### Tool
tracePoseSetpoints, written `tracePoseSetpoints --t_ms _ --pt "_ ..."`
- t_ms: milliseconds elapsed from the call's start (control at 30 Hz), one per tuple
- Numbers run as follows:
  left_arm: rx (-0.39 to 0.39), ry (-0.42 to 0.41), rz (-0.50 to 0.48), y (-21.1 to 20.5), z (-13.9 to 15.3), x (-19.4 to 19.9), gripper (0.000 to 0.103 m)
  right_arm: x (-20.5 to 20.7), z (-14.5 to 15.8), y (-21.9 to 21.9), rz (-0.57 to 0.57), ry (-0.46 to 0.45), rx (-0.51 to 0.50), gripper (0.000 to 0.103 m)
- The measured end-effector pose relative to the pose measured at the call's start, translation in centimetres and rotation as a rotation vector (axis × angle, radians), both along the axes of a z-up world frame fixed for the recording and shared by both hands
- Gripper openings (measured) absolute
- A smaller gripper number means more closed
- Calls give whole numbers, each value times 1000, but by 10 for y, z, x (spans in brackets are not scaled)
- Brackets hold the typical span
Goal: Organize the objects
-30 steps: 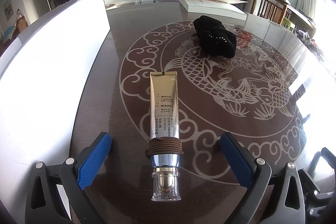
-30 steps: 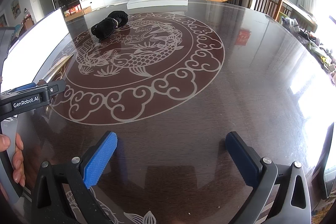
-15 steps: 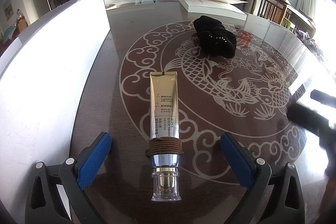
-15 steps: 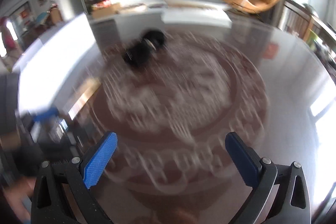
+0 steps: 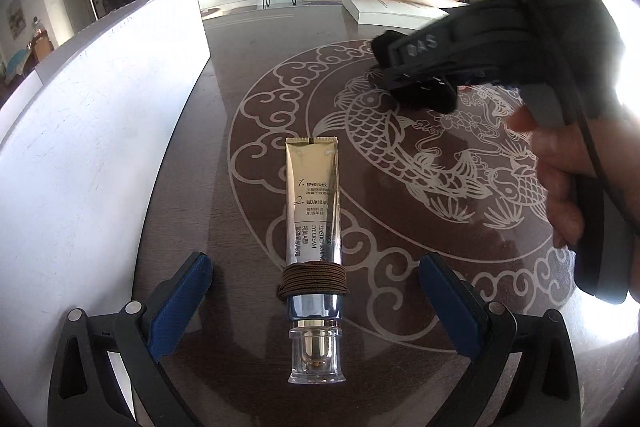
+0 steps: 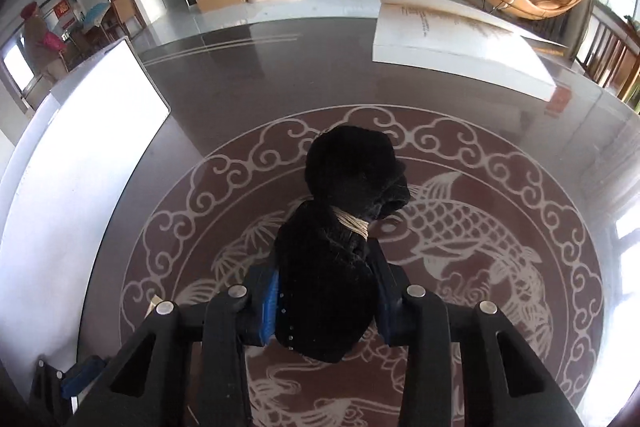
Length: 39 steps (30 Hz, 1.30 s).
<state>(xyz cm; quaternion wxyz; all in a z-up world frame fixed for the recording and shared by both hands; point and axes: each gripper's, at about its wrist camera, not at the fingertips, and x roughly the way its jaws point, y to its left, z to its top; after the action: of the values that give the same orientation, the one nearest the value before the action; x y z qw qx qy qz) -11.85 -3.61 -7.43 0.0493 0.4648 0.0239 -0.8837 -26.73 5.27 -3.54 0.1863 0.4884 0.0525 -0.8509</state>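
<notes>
We note the tube (image 5: 313,203) lying on the counter (image 5: 248,75) between the left tongs (image 5: 316,291), a board (image 5: 92,131) to its left; the cloth bundle (image 6: 340,227) sits beyond, inside the right tongs (image 6: 326,297).

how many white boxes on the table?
2. One long white box along the table's left edge beside the gold tube; one flat white box at the far side. Others may be out of view.
</notes>
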Motion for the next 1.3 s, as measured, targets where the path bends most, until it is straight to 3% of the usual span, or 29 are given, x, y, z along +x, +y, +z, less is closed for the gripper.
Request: tracePoseSetpoints --t_ms 267,433,667,700,733,767,833,1000,1300 --pt "0 1 0 -1 -1 0 103 48 -5 67 -106 67 37 38" --pt "1 1 -1 -1 -1 0 103 108 -4 110 -168 105 62 38" --pt "0 1 -1 -1 -1 0 103 204 -4 142 -216 118 -80 40" --pt "-1 1 -2 0 -1 0 103 209 -2 145 -229 108 -102 41" --pt "0 1 -2 0 -1 0 103 212 2 146 -239 105 -132 51" --pt "0 1 -2 -1 -1 0 103 215 7 148 -247 123 -148 68" --pt "-1 1 -2 -1 -1 0 103 220 13 148 -269 176 -130 83" --pt "0 1 -3 -1 -1 0 103 219 14 141 -278 202 -57 90" --pt "0 1 -3 -1 -1 0 103 232 11 130 -230 203 38 93"
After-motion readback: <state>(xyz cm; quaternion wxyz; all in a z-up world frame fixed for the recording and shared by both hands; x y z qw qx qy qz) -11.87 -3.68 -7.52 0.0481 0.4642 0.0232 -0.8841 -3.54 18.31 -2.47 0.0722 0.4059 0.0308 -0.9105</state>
